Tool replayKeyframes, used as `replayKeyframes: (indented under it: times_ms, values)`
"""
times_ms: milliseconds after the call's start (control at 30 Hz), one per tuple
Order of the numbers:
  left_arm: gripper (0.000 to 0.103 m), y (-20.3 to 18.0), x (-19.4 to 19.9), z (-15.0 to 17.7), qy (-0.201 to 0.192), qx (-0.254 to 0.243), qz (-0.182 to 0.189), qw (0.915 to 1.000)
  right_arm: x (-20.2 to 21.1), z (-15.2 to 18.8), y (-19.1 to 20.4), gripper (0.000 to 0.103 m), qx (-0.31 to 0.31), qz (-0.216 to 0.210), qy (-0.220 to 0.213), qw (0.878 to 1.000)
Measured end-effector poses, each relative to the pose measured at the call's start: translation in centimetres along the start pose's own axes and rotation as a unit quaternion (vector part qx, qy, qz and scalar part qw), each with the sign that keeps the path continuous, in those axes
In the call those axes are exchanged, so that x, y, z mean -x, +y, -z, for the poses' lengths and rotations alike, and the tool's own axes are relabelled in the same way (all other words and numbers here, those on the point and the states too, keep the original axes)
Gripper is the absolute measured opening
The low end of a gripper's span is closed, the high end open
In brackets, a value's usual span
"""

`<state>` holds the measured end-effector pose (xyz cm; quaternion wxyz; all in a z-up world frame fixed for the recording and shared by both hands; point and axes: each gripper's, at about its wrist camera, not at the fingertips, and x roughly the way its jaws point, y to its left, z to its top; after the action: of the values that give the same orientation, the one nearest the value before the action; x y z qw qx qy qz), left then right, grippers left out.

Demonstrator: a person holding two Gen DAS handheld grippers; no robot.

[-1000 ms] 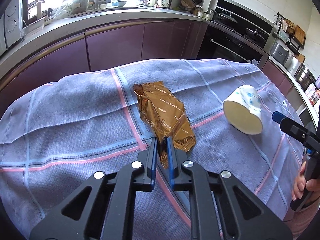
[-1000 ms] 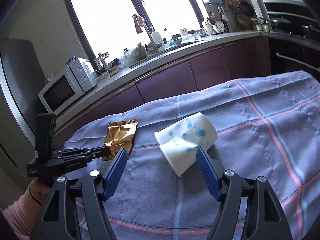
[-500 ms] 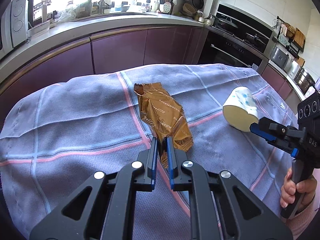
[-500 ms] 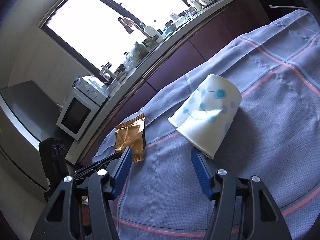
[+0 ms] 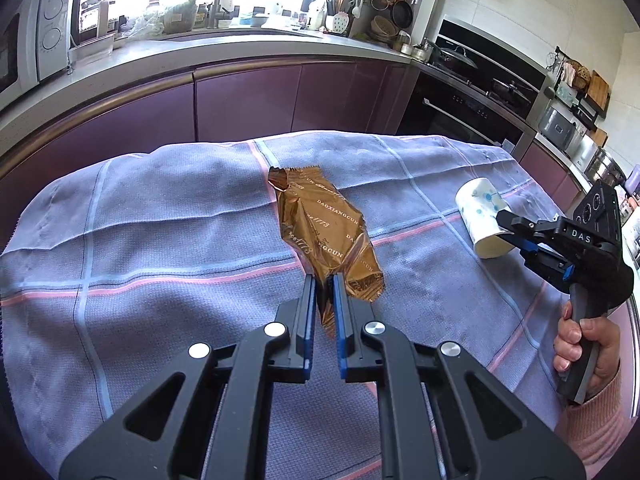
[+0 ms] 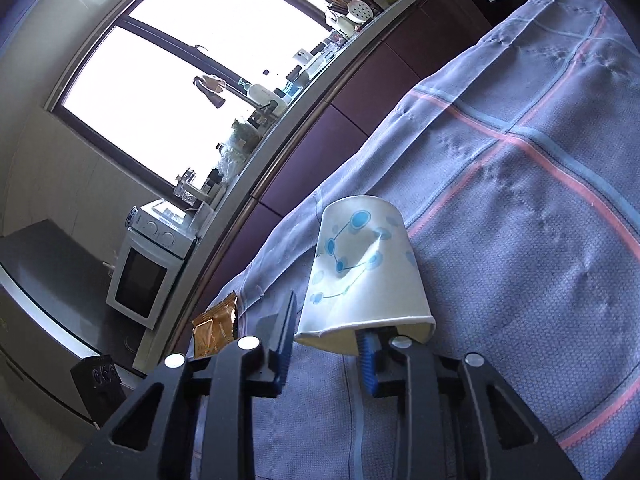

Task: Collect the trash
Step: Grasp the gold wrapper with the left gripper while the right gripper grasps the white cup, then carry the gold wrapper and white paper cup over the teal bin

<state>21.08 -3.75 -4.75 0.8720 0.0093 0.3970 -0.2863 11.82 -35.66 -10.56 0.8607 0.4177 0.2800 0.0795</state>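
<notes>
My left gripper (image 5: 323,280) is clamped on the near end of the gold wrapper (image 5: 325,229). The wrapper's long axis runs from 5 o'clock by my fingers up to its torn end at 11 o'clock, over the checked cloth (image 5: 160,240). My right gripper (image 6: 332,328) is closing on the paper cup (image 6: 366,268): 1 finger inside the mouth, 1 outside the wall, the rim looks flattened. The cup's base points to 12 o'clock, mouth toward me. In the left view it lies at 3 o'clock near the cloth edge.
</notes>
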Motion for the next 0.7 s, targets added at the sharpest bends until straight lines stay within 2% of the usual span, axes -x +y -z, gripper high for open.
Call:
replayKeyframes:
  times_ms: [167,367,700]
  values:
    - [0.009,0.3,1.0,0.9,-0.006,-0.002,-0.005,1.0000,0.2,0.4,1.3,0.003,0.030,-0.012,0.005,0.999]
    - [0.009,1.0,2.9,2.3,-0.019,0.001,-0.012,0.9998,0.8,1.3,3.9,0.003,0.092,-0.018,0.014,0.995]
    - [0.008,2.0,7.4,4.5,-0.046,0.002,-0.022,0.9987,1.3,3.3,6.4,0.003,0.124,-0.050,0.040,0.990]
